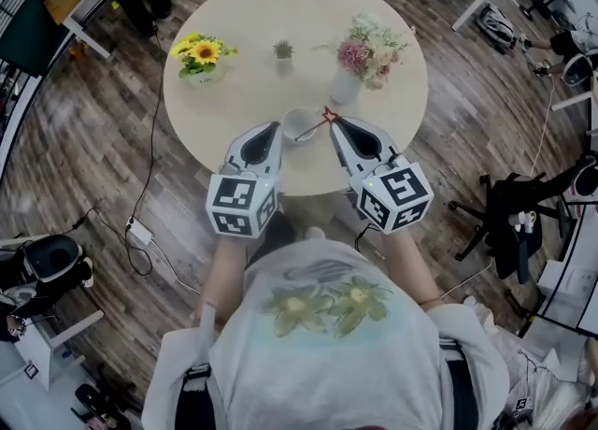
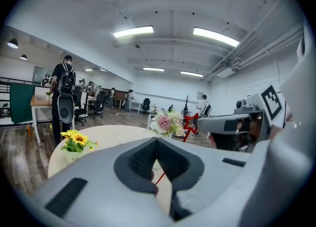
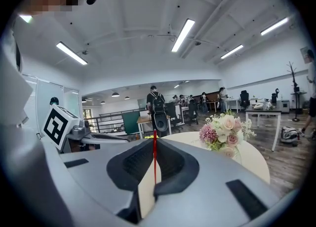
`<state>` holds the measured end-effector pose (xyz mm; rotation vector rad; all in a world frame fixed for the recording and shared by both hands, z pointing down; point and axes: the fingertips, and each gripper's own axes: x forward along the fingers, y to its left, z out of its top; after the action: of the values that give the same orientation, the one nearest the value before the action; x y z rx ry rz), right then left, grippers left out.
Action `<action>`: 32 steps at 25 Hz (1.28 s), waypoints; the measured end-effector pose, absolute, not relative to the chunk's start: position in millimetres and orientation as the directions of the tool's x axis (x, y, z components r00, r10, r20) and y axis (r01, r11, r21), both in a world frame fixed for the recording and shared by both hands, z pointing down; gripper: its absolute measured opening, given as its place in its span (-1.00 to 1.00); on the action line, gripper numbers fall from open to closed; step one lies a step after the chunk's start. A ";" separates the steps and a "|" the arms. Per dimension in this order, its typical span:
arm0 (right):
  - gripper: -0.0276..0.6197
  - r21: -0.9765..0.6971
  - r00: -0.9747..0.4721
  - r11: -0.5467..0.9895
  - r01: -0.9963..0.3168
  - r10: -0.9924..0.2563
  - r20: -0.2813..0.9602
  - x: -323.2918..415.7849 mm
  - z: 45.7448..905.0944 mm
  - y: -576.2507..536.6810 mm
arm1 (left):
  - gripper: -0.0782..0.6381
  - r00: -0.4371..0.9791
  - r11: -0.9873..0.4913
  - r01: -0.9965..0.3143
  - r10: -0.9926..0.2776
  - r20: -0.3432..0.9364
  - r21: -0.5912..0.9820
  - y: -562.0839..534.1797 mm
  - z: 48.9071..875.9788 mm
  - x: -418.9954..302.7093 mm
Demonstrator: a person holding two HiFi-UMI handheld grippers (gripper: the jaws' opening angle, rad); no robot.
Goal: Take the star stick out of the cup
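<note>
A white cup (image 1: 299, 125) stands near the front edge of the round table (image 1: 243, 92). My left gripper (image 1: 277, 127) is shut, its tips on the cup's left rim. My right gripper (image 1: 334, 125) is shut on the red star stick (image 1: 328, 117) just right of the cup. The star is up at the tips and the thin stick slants down toward the cup's mouth. In the right gripper view the stick (image 3: 154, 157) stands upright between the closed jaws (image 3: 154, 141). From the left gripper (image 2: 158, 141) view, the star (image 2: 190, 121) shows beside the right gripper (image 2: 200, 122).
On the table's far half stand a sunflower pot (image 1: 203, 54), a small cactus (image 1: 283, 49) and a vase of pink flowers (image 1: 366, 52). Office chairs (image 1: 509, 208) and a floor cable (image 1: 140, 230) surround the table. A person with a backpack (image 2: 63, 80) stands beyond it.
</note>
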<state>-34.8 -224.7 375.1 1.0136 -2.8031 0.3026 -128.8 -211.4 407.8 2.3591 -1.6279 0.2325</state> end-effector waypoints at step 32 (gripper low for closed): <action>-0.82 -0.077 -0.792 0.808 -0.585 -0.547 0.272 -56.4 389.1 -206.7 | -0.77 0.365 -0.344 -0.931 -0.882 0.297 0.123 -204.1 415.7 -121.2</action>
<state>-56.4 -206.7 389.1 0.8770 -2.7574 0.2296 -121.2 -204.1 415.7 2.3592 -1.6106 0.2578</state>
